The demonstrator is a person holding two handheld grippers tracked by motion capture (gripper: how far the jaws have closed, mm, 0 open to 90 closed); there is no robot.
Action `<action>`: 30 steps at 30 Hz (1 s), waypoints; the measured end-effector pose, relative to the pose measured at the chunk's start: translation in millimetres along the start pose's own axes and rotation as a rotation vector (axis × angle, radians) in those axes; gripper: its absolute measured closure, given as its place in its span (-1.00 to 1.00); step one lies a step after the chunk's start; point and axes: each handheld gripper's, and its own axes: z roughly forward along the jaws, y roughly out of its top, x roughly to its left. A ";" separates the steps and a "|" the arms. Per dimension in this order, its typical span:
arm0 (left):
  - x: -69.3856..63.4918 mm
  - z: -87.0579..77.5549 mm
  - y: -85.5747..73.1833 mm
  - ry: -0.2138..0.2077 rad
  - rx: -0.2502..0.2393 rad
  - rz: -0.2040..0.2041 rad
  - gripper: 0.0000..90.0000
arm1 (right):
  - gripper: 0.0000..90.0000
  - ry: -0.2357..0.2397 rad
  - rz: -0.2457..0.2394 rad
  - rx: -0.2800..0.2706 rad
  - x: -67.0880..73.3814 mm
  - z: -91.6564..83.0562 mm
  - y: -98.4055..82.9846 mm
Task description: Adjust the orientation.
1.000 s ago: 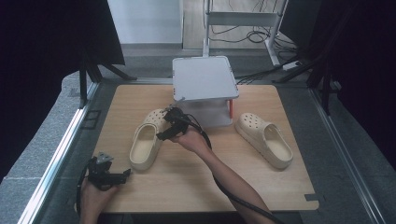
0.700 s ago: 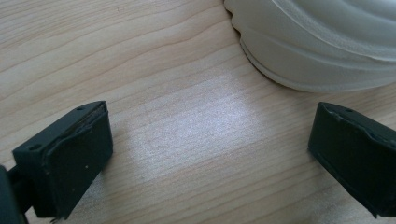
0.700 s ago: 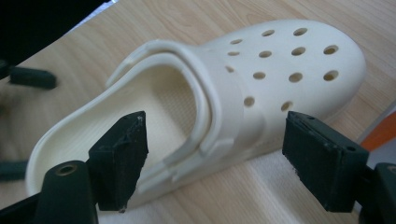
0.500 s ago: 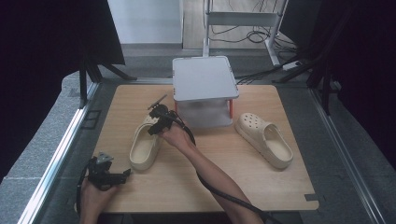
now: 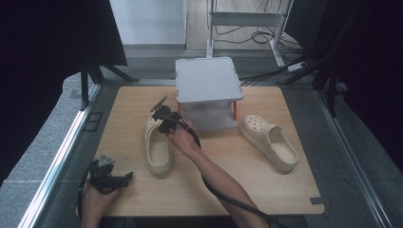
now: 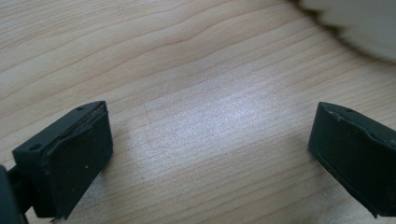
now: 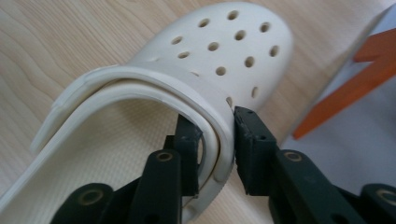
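Note:
Two cream clogs lie on the wooden table point(image 5: 128, 102). The left clog point(image 5: 158, 153) is left of centre; the right clog point(image 5: 269, 141) lies at the right. My right gripper point(image 5: 162, 124) is at the left clog's toe end. Its jaws have just been closing and now pinch the clog point(image 7: 224, 46) at its side wall and strap, right gripper point(image 7: 217, 144) shut on it. My left gripper point(image 5: 124, 177) rests near the front left edge. The left gripper point(image 6: 210, 140) stands open over bare wood, with a clog edge point(image 6: 355, 28) blurred beyond.
A grey lidded box point(image 5: 208, 85) with orange latches point(image 7: 345, 98) stands at the back centre, just right of the held clog. Black curtains and a metal rail border the table's left side. Cables lie on the floor behind.
My right gripper has shifted left from the box front onto the left clog's toe end and closed on its side wall. The left hand has stayed put.

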 end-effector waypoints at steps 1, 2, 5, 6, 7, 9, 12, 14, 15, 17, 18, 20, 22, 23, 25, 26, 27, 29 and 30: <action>0.0 0.0 0.0 0.000 0.000 0.000 -1.00 | 0.63 -0.012 -0.008 0.003 0.0 -1.7 -0.3; 0.0 0.0 0.0 0.000 0.000 0.000 -1.00 | 0.66 -0.006 -0.014 0.000 -1.5 -4.6 -0.9; 0.0 0.0 0.0 0.001 -0.001 0.000 -1.00 | 0.67 0.010 -0.024 -0.009 -3.1 -9.5 -1.9; 0.0 0.0 0.0 0.000 0.000 0.000 -1.00 | 0.68 0.022 -0.028 -0.017 -3.5 -11.6 -2.4; 0.1 0.0 0.0 0.000 0.000 0.001 -1.00 | 0.68 0.037 -0.045 -0.024 -3.3 -15.6 -3.2; 0.1 0.1 0.0 0.002 -0.002 0.003 -1.00 | 0.67 0.044 -0.080 -0.030 -0.3 -24.3 -5.0; 0.1 0.1 0.0 0.001 -0.002 0.003 -1.00 | 0.67 0.049 -0.125 -0.037 2.4 -34.1 -8.6; 0.1 0.0 0.0 0.001 -0.001 0.004 -1.00 | 0.67 0.069 -0.142 -0.041 2.5 -41.6 -12.9; 0.1 0.1 0.0 0.001 -0.001 0.004 -1.00 | 0.67 0.079 -0.146 -0.043 2.2 -45.5 -15.3; 0.1 0.1 0.0 0.002 -0.001 0.004 -1.00 | 0.67 0.098 -0.156 -0.046 1.1 -52.8 -20.2; 0.0 0.1 0.0 0.001 -0.001 0.003 -1.00 | 0.67 0.106 -0.167 -0.050 0.1 -57.4 -23.3; 0.0 0.2 0.0 0.002 -0.002 0.002 -1.00 | 0.67 0.115 -0.181 -0.053 -0.4 -65.1 -28.7; -0.1 0.1 0.0 0.002 -0.002 0.002 -1.00 | 0.67 0.124 -0.203 -0.058 -1.4 -72.9 -34.6; -0.1 0.1 0.0 0.002 -0.002 0.002 -1.00 | 0.67 0.131 -0.208 -0.060 -1.7 -77.0 -37.7; -0.1 0.1 0.0 0.002 -0.002 0.002 -1.00 | 0.67 0.147 -0.231 -0.070 -3.5 -85.1 -44.5; 0.0 0.1 0.0 0.002 -0.002 0.003 -1.00 | 0.67 0.153 -0.237 -0.074 -4.1 -87.9 -47.3; 0.1 0.1 0.0 0.002 -0.002 0.004 -1.00 | 0.67 0.164 -0.243 -0.080 -5.0 -92.8 -52.0; 0.1 0.1 0.0 0.002 -0.002 0.003 -1.00 | 0.67 0.178 -0.262 -0.088 -5.9 -100.3 -59.9; 0.1 0.1 0.0 0.002 -0.002 0.003 -1.00 | 0.67 0.186 -0.270 -0.095 -6.3 -103.6 -64.1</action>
